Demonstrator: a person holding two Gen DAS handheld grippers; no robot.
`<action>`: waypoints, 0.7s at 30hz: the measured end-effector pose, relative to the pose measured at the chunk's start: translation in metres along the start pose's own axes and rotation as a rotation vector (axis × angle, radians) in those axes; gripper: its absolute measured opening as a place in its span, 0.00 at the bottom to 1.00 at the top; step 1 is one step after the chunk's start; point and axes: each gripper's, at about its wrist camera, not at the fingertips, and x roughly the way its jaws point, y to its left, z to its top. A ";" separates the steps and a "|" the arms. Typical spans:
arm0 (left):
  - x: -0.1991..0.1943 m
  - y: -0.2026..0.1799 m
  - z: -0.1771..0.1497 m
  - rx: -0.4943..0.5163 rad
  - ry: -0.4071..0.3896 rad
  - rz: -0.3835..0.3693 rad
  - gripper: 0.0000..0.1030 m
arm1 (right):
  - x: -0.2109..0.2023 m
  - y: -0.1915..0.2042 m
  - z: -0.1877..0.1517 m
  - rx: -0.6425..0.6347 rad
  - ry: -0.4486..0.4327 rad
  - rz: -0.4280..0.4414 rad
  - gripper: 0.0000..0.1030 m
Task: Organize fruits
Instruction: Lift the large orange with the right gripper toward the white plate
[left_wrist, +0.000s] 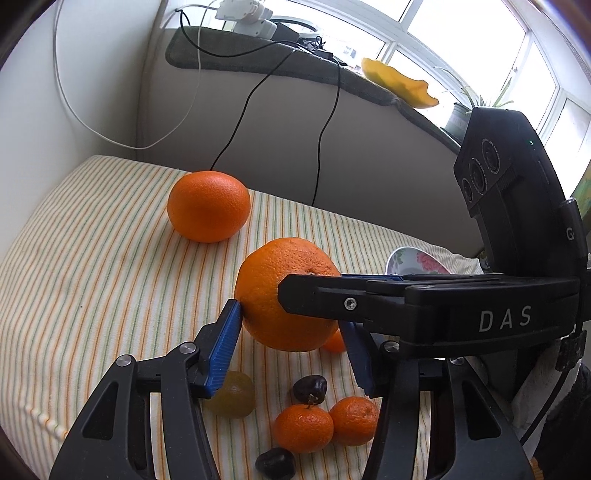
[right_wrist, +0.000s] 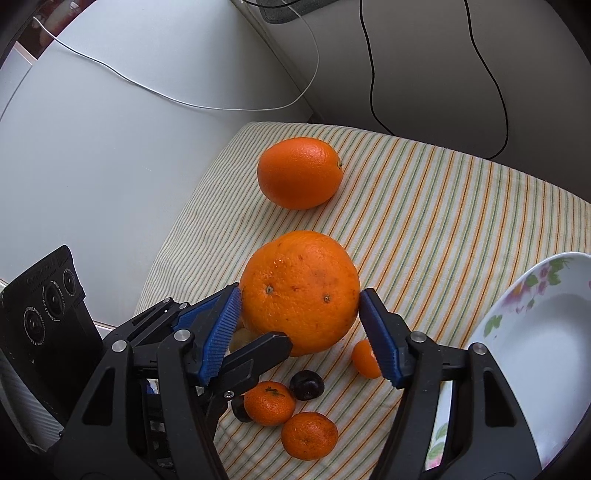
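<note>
Left wrist view: the big orange is seen between the blue pads of the left gripper. One pad is pressed to its side; the other is partly hidden behind a black finger of the right gripper, so a full grip by the left cannot be told.

In the right wrist view, the right gripper is seen closed on the same orange, with a pad laid against each flank. One finger of the left gripper is seen low at the fruit's near side. Whether the orange is lifted off the striped cloth or sits on it cannot be told.

The step in hand is judged to be the picking up of the big orange, taken by both grippers at once. Nothing has yet been placed in the part of the bowl that shows, at the right edge of the cloth.

A second orange lies further back, well apart. Tangerines and dark fruits are clustered just below the grippers.

For the next move, a firm hold by one gripper would be needed and the other withdrawn, so that the fingers are not crossed. The orange would then be carried right, over the rim, and released low, since a round fruit is likely to roll. The small fruits beneath should not be knocked.
</note>
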 end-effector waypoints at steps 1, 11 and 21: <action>-0.002 -0.002 0.001 0.006 -0.007 0.004 0.52 | -0.004 0.001 -0.001 -0.002 -0.005 0.003 0.67; -0.015 -0.031 0.002 0.060 -0.042 -0.011 0.52 | -0.043 0.000 -0.013 0.011 -0.057 0.010 0.67; -0.003 -0.071 0.002 0.118 -0.030 -0.057 0.52 | -0.087 -0.024 -0.033 0.057 -0.099 -0.015 0.67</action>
